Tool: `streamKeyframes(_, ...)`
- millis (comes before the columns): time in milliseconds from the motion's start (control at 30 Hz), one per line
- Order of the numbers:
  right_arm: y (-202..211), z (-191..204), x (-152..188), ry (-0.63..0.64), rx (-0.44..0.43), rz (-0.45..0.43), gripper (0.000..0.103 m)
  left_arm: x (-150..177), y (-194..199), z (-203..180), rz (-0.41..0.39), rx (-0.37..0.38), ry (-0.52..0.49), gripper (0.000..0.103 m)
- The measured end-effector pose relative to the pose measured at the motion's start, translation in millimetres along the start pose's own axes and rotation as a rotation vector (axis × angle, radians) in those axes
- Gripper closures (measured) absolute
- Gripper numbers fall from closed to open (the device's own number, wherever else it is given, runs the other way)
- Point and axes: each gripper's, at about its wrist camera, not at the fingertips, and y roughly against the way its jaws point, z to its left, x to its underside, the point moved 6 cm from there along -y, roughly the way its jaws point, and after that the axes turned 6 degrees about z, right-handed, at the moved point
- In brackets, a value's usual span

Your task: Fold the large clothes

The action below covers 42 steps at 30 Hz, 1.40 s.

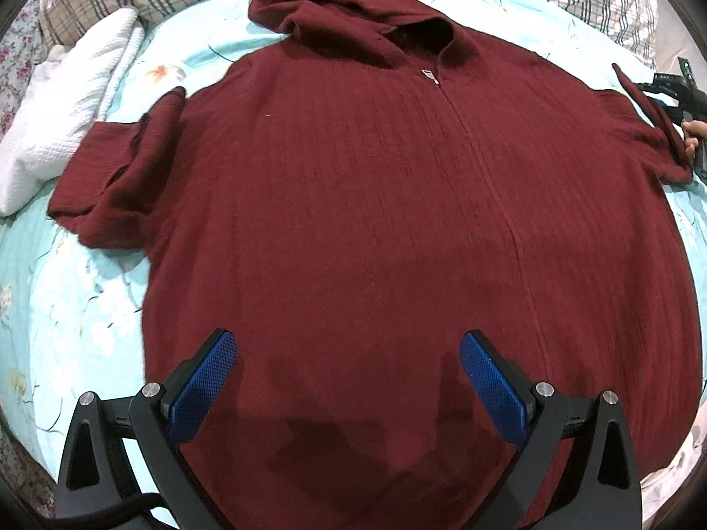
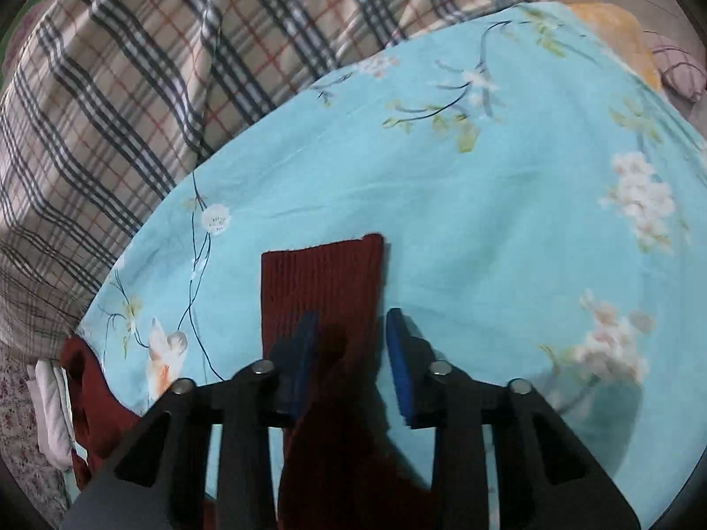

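Observation:
A dark red zip-up hooded sweater [image 1: 375, 203] lies spread front-up on the bed, hood at the far end, its left sleeve [image 1: 115, 176] folded in on itself. My left gripper [image 1: 349, 349] is open and empty above the sweater's lower half. In the right wrist view, the right sleeve's ribbed cuff [image 2: 322, 282] lies flat on the sheet and runs back between the fingers of my right gripper [image 2: 351, 331]. The jaws are open with a gap on each side of the sleeve. The right gripper also shows at the far right of the left wrist view [image 1: 680, 101].
The bed has a light blue floral sheet [image 2: 508, 203]. A plaid blanket [image 2: 110, 88] lies bunched along the far edge. A white textured cloth [image 1: 66, 101] lies at the left of the sweater.

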Motion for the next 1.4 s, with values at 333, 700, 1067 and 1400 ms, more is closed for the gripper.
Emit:
streamKeyframes(333, 52.1, 119.9, 66.9, 0.175, -0.211, -0.051, 0.097, 12.9, 8.3, -0.6, -0.019, 0.023, -0.009, 0.001)
streamKeyframes(700, 25.1, 333.1, 226.9, 0.312, -0.613, 0.145, 0.098, 13.9, 21.4, 32.2, -0.094, 0.153, 0.097, 0.001)
streamKeyframes(1067, -48.1, 422.2, 350.2, 0.395, -0.676, 0.387, 0.097, 5.8, 14.2, 71.4, -0.115, 0.328, 0.200, 0.001)
streamKeyframes(1400, -31.9, 390.6, 347.7, 0.321, -0.692, 0.389, 0.086, -67.4, -22.8, 73.8, -0.106, 0.448, 0.218, 0.001)
